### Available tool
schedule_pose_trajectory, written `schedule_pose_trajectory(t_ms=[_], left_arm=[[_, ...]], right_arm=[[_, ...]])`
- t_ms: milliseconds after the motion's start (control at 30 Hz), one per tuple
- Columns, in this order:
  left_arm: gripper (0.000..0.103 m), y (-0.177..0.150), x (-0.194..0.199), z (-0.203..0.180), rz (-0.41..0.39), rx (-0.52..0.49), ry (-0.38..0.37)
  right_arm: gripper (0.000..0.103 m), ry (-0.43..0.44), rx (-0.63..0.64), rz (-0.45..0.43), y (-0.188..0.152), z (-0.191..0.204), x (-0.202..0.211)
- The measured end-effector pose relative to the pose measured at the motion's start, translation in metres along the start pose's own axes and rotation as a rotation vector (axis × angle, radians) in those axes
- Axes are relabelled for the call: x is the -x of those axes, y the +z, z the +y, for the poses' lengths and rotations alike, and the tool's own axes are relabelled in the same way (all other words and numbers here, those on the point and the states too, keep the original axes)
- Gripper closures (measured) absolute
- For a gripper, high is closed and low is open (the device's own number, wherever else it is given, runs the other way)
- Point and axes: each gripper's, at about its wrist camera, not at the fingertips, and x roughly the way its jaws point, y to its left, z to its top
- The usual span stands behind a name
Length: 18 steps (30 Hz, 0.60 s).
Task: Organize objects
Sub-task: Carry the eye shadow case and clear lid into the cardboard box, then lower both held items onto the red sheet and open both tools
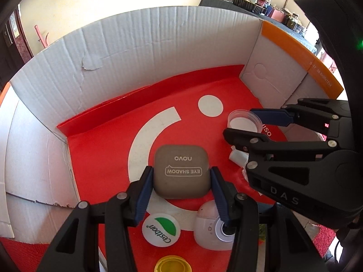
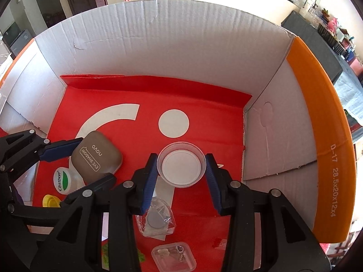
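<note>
Grippers are both squeezing things for me inside the cardboard box (image 1: 136, 45): left gripper (image 1: 180, 176) holding the eye shadow case (image 1: 181, 172), right gripper (image 2: 181, 165) holding the clear round lid (image 2: 181, 166).

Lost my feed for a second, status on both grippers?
Left gripper shut on grey square eye shadow compact. Right gripper shut on clear round plastic container. Both inside white cardboard box. Nothing blocking.

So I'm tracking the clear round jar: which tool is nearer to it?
Right. The right tool straddles the clear round jar, one finger on each side; the left tool sits off to its left, around the eye shadow case.
</note>
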Motion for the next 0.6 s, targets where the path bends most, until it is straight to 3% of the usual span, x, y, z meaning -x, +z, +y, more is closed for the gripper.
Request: schedule_pose_trajectory(t_ms=[600], left_arm=[[0.051, 0.009, 0.0, -0.007, 0.012, 0.006, 0.015]], right_arm=[[0.063, -0.003, 0.007, 0.032, -0.018, 0.014, 0.011]])
